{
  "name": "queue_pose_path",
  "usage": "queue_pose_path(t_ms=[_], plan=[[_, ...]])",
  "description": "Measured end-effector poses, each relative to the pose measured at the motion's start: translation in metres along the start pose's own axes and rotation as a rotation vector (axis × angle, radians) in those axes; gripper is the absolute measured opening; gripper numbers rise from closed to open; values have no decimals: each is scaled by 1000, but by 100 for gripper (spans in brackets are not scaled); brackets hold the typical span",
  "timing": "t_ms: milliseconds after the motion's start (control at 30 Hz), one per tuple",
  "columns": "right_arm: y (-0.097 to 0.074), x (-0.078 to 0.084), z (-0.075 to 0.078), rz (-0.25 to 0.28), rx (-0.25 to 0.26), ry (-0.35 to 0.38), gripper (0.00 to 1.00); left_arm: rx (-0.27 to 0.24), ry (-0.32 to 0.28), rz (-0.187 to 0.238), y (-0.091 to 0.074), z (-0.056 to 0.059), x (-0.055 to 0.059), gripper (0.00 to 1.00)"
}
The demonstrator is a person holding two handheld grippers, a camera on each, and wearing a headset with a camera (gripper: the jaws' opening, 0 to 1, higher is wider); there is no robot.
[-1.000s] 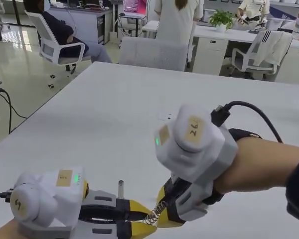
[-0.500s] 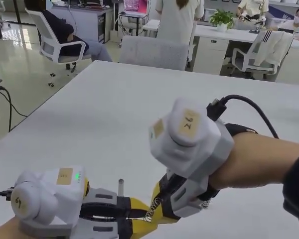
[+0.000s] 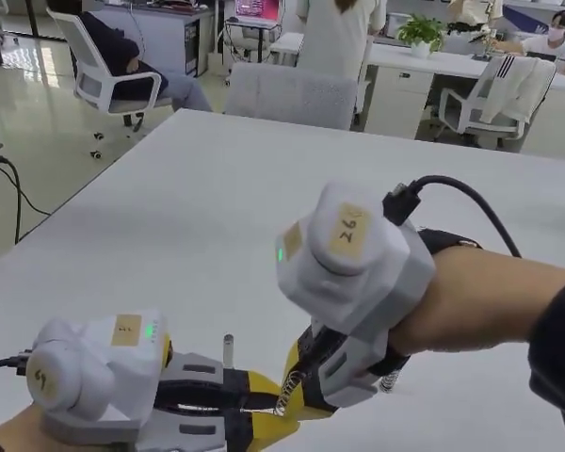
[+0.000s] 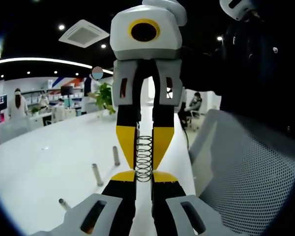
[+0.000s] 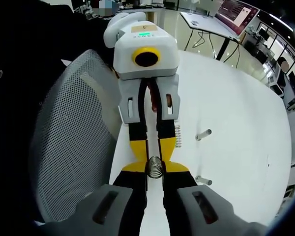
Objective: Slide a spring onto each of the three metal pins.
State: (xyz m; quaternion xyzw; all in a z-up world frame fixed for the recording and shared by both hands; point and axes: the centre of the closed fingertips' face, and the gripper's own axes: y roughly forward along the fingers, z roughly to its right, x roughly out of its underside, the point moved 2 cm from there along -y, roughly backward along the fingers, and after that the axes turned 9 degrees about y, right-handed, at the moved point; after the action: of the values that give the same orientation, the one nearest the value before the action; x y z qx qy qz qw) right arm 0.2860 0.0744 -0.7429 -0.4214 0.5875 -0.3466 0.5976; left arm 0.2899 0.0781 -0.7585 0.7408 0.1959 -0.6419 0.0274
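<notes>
A small metal spring (image 3: 287, 391) is caught between the yellow tips of both grippers, low over the white table (image 3: 217, 217). My left gripper (image 3: 268, 419) comes in from the lower left and is shut on the spring's (image 4: 143, 157) lower end. My right gripper (image 3: 298, 400) reaches in from the right, shut on the same spring (image 5: 155, 167). One upright metal pin (image 3: 228, 350) stands just behind the left gripper. In the left gripper view three pins (image 4: 97, 174) stand in a row to the left of the jaws. A second spring (image 5: 177, 135) lies on the table.
A grey mesh chair back (image 4: 246, 172) sits close at the table's near edge. Another loose spring (image 3: 388, 381) shows under the right gripper. Office chairs (image 3: 104, 80), desks and people are beyond the table's far edge.
The right gripper has shifted a little left and up. The spring between the two grippers now stands more upright. The left gripper has barely moved.
</notes>
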Motion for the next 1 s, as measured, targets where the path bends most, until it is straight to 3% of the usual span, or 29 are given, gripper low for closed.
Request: queue_pose_path(t_ms=[267,1000], plan=[[0,0,3,-8,0,0,8,13,-26,-6,1,3,3,12],[-20,23,31,-42,62,48,8,-64,-88,-16,-17,-7,17,30]])
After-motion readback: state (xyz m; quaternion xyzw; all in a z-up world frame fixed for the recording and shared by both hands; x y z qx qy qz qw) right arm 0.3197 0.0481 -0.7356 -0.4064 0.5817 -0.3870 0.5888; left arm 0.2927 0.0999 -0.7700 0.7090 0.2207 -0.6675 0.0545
